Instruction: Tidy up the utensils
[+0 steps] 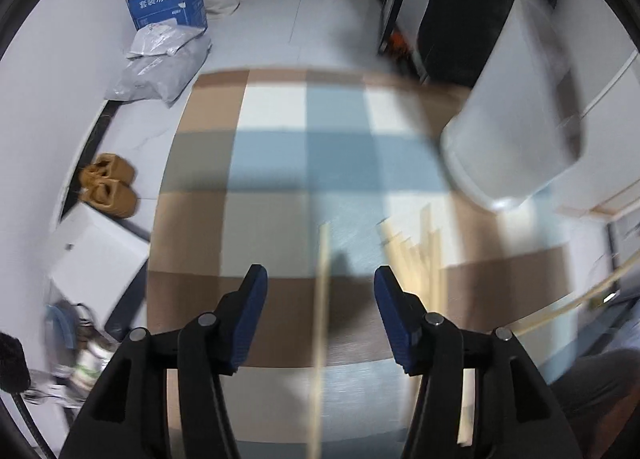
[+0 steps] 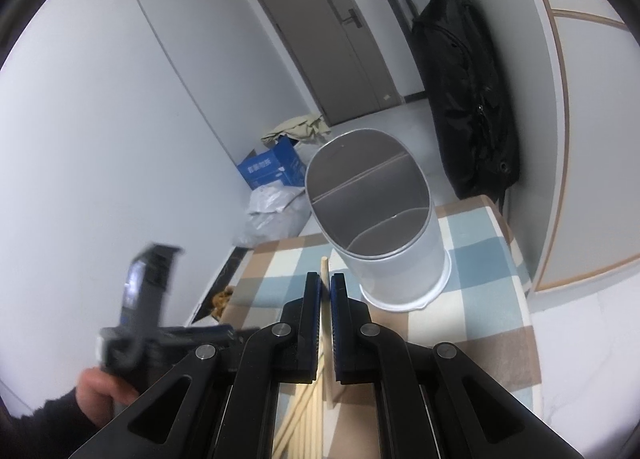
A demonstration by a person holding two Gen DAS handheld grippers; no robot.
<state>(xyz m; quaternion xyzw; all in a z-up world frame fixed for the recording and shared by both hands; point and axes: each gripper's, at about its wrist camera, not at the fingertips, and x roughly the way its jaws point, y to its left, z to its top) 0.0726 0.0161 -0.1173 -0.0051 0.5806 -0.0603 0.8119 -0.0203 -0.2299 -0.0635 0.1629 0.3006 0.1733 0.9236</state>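
Nearest in the right wrist view, the right tongs point(image 2: 325, 291) are closed on a single wooden chopstick point(image 2: 324, 273), pinched partway along its length so that its tip sticks out just past the blue pads. That grip leaves a free end to lead into a container. Beneath them, more loose chopsticks point(image 2: 304, 419) lie fanned on the checked tablecloth point(image 2: 472, 235); their spread suggests they are picked up one at a time.

The left tongs point(image 1: 318, 279) are spread wide and grip nothing. In the left wrist view a chopstick runs up between the two pads without touching either, most likely the one the right tongs carry. Just beside the right pad the rest of the pile shows, blurred.

Farther back on the table stands the white utensil holder point(image 2: 400, 271), upright on a flared base. Dividers split its oval mouth into compartments, all apparently empty. The held chopstick's tip points toward the holder's near rim but remains clear of it, so the sorting looks barely begun.

Beyond the table, a blue cardboard box point(image 2: 272, 169) and a grey plastic bag point(image 2: 272, 211) sit on the floor by the wall.
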